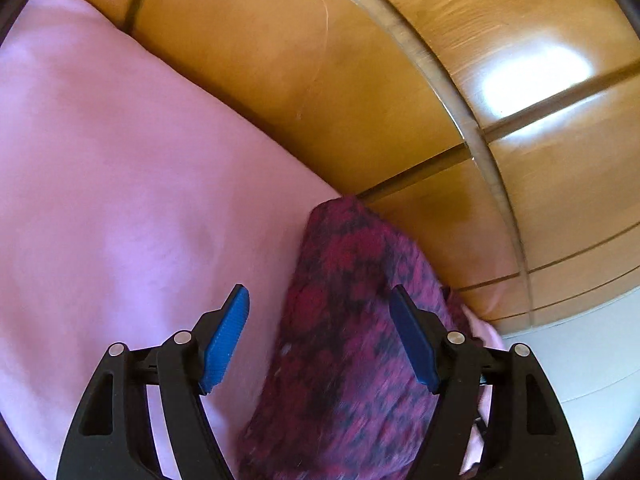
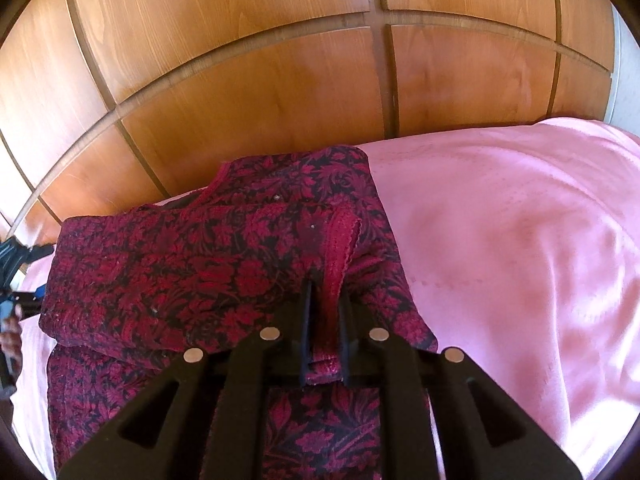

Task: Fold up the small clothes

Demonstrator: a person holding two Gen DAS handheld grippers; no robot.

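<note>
Your right tongs [image 2: 325, 300] are nearly closed on a narrow strip of the dark red and black floral-patterned garment [image 2: 192, 264], a hemmed band with a scalloped edge that runs back between the fingers towards the camera. You hold it by that trim probably because it is the firmest part of the cloth: a stitched edge gives a grip that will not slide, and it lets you draw a whole flap over at once.

The garment lies on the smooth pink satin bedspread [image 2: 520, 240], near the edge of the bed that faces the glossy orange-brown wooden panelled wardrobe [image 2: 256, 88]. One layer is already turned over another, so the fold looks partly made; the upper layer sits a little askew over the lower one.

Your left tongs [image 1: 320, 336] stand wide apart and hold nothing. They hover over the garment's side edge, with one blue ribbed pad [image 1: 226, 340] above the bedspread and the other over the cloth. Open and so placed, they seem ready either to pin the lying layer or to take a second corner. That view is blurred, so I cannot tell whether they touch the fabric.

The satin is slippery, so the garment may creep as you pull.
</note>
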